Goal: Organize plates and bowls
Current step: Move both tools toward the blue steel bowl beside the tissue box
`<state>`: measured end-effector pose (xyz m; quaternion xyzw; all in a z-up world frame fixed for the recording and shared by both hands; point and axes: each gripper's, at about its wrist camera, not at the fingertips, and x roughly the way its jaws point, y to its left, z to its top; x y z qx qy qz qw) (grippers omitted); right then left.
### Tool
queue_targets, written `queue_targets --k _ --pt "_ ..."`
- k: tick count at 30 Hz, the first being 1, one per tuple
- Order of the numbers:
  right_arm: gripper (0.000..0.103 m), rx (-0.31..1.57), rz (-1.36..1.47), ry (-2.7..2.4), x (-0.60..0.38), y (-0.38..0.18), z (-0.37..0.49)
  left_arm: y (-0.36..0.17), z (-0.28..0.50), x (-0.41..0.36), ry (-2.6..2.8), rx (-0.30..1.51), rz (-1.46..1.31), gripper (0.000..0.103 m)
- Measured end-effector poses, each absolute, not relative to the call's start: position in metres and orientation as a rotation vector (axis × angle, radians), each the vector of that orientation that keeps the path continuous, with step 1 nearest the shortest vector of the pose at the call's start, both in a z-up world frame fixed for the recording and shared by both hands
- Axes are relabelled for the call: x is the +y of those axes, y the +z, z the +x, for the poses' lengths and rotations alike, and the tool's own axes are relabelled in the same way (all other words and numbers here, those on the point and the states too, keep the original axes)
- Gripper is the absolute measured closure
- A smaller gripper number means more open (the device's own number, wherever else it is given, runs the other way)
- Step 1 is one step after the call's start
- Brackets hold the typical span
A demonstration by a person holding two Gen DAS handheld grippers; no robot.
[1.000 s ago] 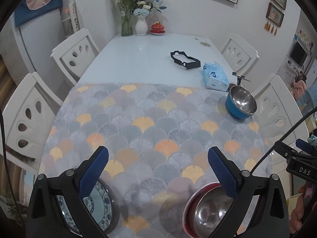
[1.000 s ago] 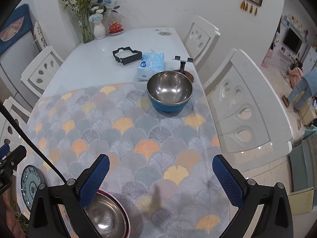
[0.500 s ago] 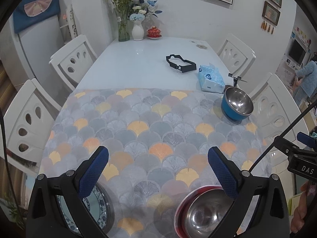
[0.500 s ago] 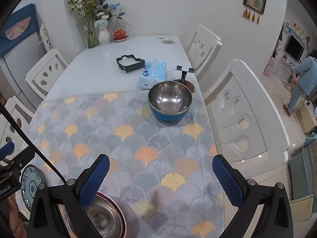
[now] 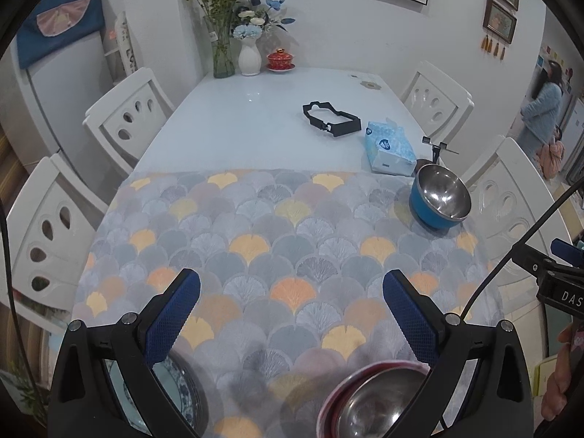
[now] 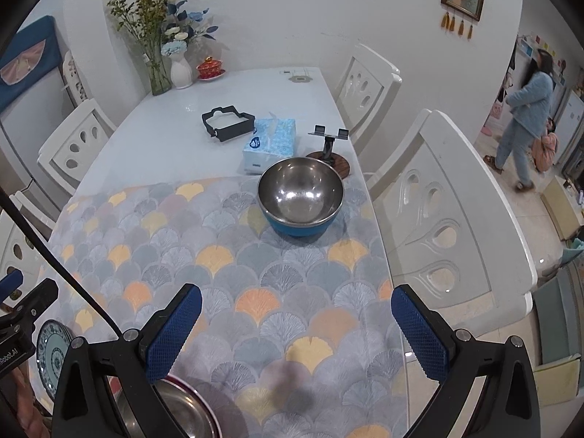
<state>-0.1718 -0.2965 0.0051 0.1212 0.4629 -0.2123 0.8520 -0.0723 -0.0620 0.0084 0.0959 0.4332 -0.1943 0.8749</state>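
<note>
Both grippers, left (image 5: pixel 291 301) and right (image 6: pixel 296 317), hover wide open, empty. Blue bowl (image 6: pixel 301 197) sits far right on the mat (red bowl (image 5: pixel 368 401) nearest): approach its rim squarely.

The cloth (image 5: pixel 292 241) at frame centre has a fan-scale pattern in grey, yellow and orange. At right, the bowl (image 6: pixel 301 197) is blue outside, steel inside. Lower left, the plate (image 6: pixel 51 346) is blue-and-white patterned. Pads (image 5: pixel 171 314) are blue, cross-hatched.
</note>
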Motion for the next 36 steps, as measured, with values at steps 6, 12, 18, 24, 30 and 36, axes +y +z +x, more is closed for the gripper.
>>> queue_targets --k 6,12,18,24,30,36 --pt "0.000 0.978 0.259 -0.457 -0.307 0.003 -0.163 0.008 -0.059 -0.081 -0.423 0.905 0.214 0.002" --pt "0.000 1.000 0.285 -0.457 -0.316 -0.006 -0.156 0.005 -0.054 -0.094 -0.438 0.912 0.235 0.002" --pt "0.000 1.016 0.287 -0.446 -0.316 -0.012 -0.150 0.001 -0.054 -0.095 -0.438 0.926 0.235 0.002" --pt "0.000 1.006 0.277 -0.424 -0.305 -0.008 -0.151 0.007 -0.058 -0.091 -0.443 0.914 0.223 0.002" --pt "0.000 1.003 0.259 -0.383 -0.282 -0.005 -0.156 0.018 -0.077 -0.088 -0.442 0.874 0.240 0.002" --pt "0.000 0.999 0.239 -0.342 -0.259 -0.001 -0.164 0.025 -0.091 -0.082 -0.431 0.855 0.255 0.002"
